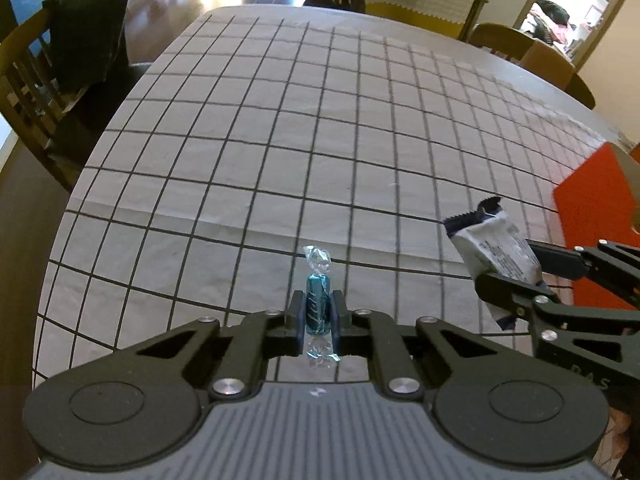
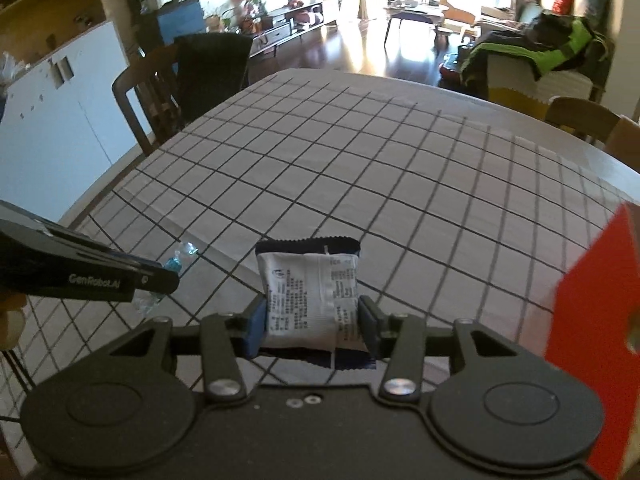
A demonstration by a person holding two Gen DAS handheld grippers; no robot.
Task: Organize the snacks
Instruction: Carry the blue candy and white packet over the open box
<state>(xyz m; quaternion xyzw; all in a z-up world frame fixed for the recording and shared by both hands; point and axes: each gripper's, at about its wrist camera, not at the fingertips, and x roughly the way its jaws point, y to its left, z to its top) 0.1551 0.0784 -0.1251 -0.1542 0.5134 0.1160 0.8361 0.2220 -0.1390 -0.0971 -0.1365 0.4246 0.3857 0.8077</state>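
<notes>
My left gripper (image 1: 316, 314) is shut on a small teal wrapped candy (image 1: 317, 300), held upright above the checked tablecloth (image 1: 280, 140), with its clear twisted ends sticking out above and below the pads. My right gripper (image 2: 314, 324) is shut on a white snack packet with dark blue ends (image 2: 308, 300), also lifted off the cloth. From the left wrist view the white packet (image 1: 492, 244) and the right gripper (image 1: 516, 280) show at the right. The right wrist view shows the left gripper (image 2: 160, 280) at the left with the candy (image 2: 174, 265) in it.
A red box (image 1: 592, 216) stands at the table's right side, also seen as the red box (image 2: 592, 328) close beside the right gripper. Wooden chairs (image 1: 36, 92) stand around the table, one draped with dark cloth. A hand (image 2: 10, 316) shows at the left edge.
</notes>
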